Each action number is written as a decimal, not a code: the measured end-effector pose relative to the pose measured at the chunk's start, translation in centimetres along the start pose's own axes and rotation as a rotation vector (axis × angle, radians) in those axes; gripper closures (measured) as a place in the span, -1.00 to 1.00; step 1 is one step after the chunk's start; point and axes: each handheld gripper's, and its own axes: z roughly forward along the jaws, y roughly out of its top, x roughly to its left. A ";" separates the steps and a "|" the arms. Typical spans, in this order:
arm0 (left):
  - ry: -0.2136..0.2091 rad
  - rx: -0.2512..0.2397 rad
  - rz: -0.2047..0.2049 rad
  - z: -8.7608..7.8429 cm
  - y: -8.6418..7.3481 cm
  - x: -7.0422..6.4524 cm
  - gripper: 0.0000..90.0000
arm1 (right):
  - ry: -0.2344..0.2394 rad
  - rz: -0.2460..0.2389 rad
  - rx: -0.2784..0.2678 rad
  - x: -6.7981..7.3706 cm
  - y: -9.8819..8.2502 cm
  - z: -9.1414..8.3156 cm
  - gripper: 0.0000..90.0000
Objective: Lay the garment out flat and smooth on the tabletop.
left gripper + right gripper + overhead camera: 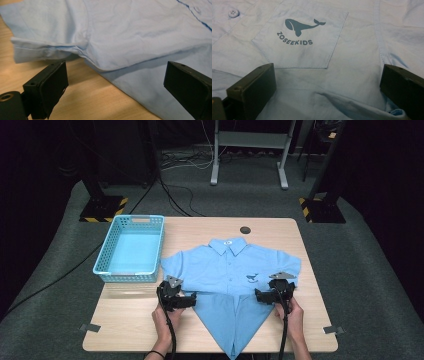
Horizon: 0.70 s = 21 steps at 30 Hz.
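A light blue short-sleeved shirt (225,265) lies front up on the wooden table (125,320), collar at the far side, its lower part folded to a point at the near edge. My left gripper (191,300) rests at the shirt's left side, just below the sleeve. In the left gripper view it (115,75) stands open, with the folded shirt edge (125,30) and sleeve (37,50) just ahead of the jaws. My right gripper (260,295) sits at the shirt's right side. It (328,77) is open over the cloth below the whale-logo pocket (299,42).
A light blue plastic basket (131,247) with nothing in it stands at the table's far left, close to the left sleeve. A dark round grommet (244,229) sits near the far edge. Bare wood lies in front of the basket. Stand legs and cables are on the floor beyond.
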 end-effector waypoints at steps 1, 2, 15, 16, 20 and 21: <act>-0.001 0.014 0.005 0.1 -0.1 -0.1 -0.93 | -0.001 0.000 0.000 0.0 0.0 0.0 -1.00; -0.003 0.024 0.010 0.3 -0.2 -0.1 -0.94 | -0.001 0.000 0.000 0.0 0.0 0.0 -1.00; -0.006 0.035 0.069 0.7 -0.8 -1.1 -1.00 | 0.078 -0.073 0.023 -0.2 -0.9 -1.1 -1.00; -0.010 0.037 0.077 0.6 -0.8 -1.1 -1.00 | 0.099 -0.078 0.023 -0.3 -1.0 -1.4 -1.00; -0.024 0.036 0.089 0.5 -1.0 -1.4 -1.00 | 0.155 -0.048 -0.045 -0.7 -1.5 -2.6 -1.00; -0.025 0.036 0.091 0.4 -1.0 -1.5 -1.00 | 0.161 -0.040 -0.053 -0.6 -1.6 -2.8 -1.00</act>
